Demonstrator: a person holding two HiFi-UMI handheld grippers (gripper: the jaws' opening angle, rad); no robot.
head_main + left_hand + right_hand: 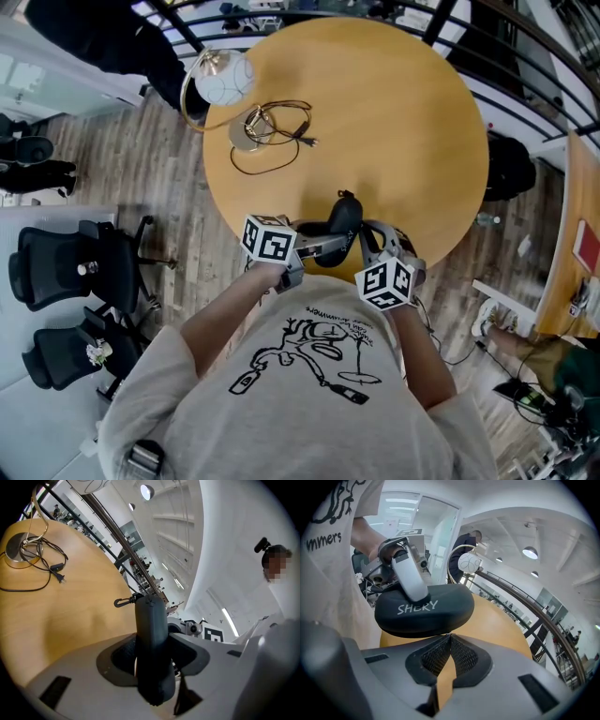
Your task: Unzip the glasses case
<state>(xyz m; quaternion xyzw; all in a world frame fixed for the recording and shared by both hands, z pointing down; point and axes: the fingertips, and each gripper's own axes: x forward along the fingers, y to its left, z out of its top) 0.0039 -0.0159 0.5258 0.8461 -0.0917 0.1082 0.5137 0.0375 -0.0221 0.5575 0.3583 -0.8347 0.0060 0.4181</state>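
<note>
The black glasses case (343, 219), printed SHERY (424, 609), is held above the near edge of the round wooden table (394, 122). My left gripper (323, 246) is shut on it. In the left gripper view the case (150, 639) stands on edge between the pads, a small clip (123, 602) at its far end. My right gripper (449, 637) is shut, its tips right at the case's lower seam, pinching a tiny piece there that looks like the zipper pull. One left finger (410, 578) crosses the case's top.
A lamp with a white globe (225, 77), a round base (248, 131) and a loose black cord (281, 141) sits at the table's far left. Black office chairs (66, 272) stand to the left. A railing (525, 56) curves behind the table.
</note>
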